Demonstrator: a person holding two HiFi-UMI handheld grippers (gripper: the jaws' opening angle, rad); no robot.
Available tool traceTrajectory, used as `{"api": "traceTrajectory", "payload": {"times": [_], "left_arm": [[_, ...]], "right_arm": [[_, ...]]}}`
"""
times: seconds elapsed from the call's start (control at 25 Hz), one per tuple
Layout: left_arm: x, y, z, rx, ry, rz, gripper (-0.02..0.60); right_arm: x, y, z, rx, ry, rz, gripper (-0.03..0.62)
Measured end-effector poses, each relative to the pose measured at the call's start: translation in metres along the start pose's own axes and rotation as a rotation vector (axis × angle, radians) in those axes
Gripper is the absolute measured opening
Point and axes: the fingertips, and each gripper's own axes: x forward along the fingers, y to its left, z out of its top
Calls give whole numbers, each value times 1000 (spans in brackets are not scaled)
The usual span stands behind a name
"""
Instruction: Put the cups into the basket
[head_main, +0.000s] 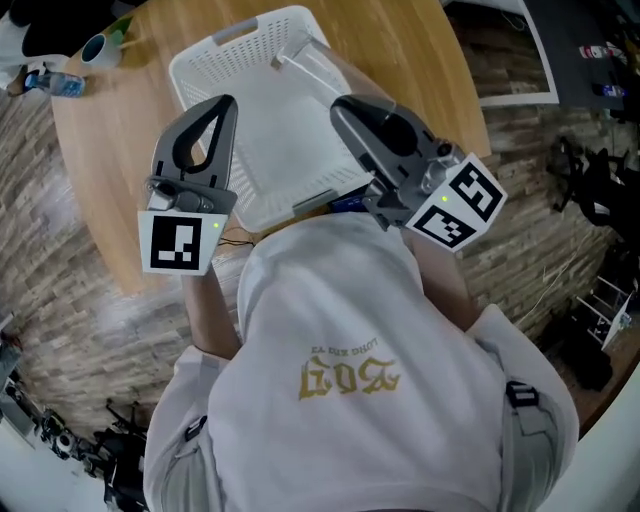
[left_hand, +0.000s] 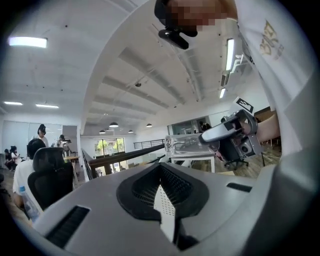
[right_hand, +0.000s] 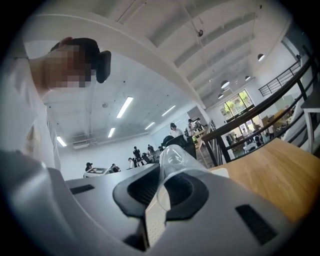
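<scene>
A white plastic basket stands on the round wooden table, and no cup shows inside it. My right gripper is raised over the basket's right side, shut on a clear plastic cup. In the right gripper view the cup sticks out from between the jaws of that gripper. The left gripper view shows the same cup in the right gripper. My left gripper is held up beside the basket's left side, jaws together and holding nothing.
A blue-rimmed cup and a small bottle sit at the table's far left edge. The person's white hoodie fills the lower head view. Several people and desks are in the room behind.
</scene>
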Motion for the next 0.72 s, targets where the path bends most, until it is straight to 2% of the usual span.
{"api": "traceTrajectory", "payload": {"times": [0.16, 0.32, 0.48, 0.64, 0.72], "left_arm": [[-1, -2, 0, -12, 4, 35, 5], [-1, -2, -3, -5, 34, 89, 5], [-2, -4, -5, 14, 58, 113, 5], [-6, -9, -9, 34, 87, 127, 5], [-7, -10, -10, 32, 89, 133, 5]], "right_arm": [[-4, -1, 1, 25, -3, 20, 31], [-4, -6, 5, 1, 7, 56, 31], [-6, -8, -4, -71, 65, 81, 31], [-5, -7, -20, -74, 107, 106, 32], [-3, -7, -26, -110, 144, 111, 31]]}}
